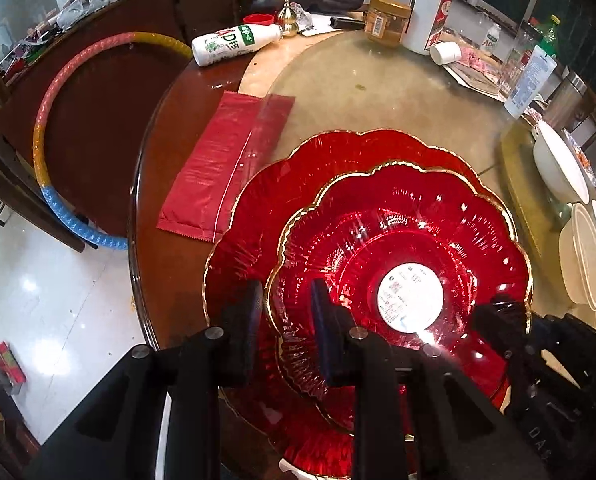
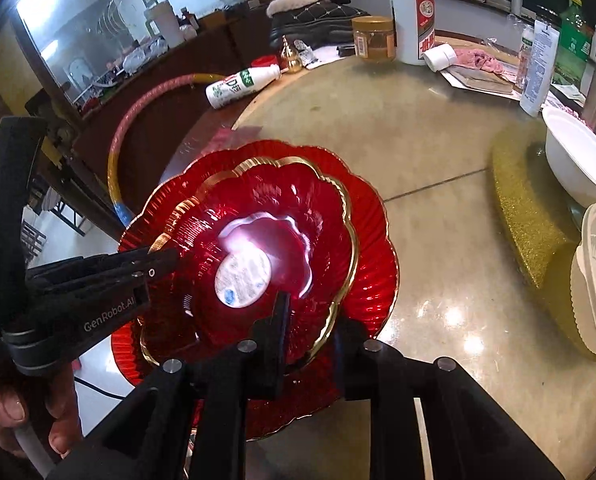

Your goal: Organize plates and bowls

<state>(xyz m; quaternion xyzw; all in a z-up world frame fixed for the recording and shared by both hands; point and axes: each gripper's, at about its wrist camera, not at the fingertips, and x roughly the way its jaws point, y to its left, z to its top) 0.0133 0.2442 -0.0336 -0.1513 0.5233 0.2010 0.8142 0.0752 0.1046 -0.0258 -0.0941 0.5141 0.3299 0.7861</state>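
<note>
Both hand-held tools are matte black. The left gripper (image 1: 285, 312) ends in two flat, blocky fingers (image 1: 243, 312) with dark bluish pads on their inner faces, each carried on angular black links pinned by round silver screws (image 1: 213, 333). The right gripper (image 2: 318, 328) is built the same way, with silver pins (image 2: 246, 346) behind its fingers. Seen from the right wrist, the left tool's side bears white lettering, "GenRobot.AI" (image 2: 109, 316) (the last letters partly hidden), above a grey ringed collar. A hand (image 2: 21, 420) wraps a pale handle below it.
</note>
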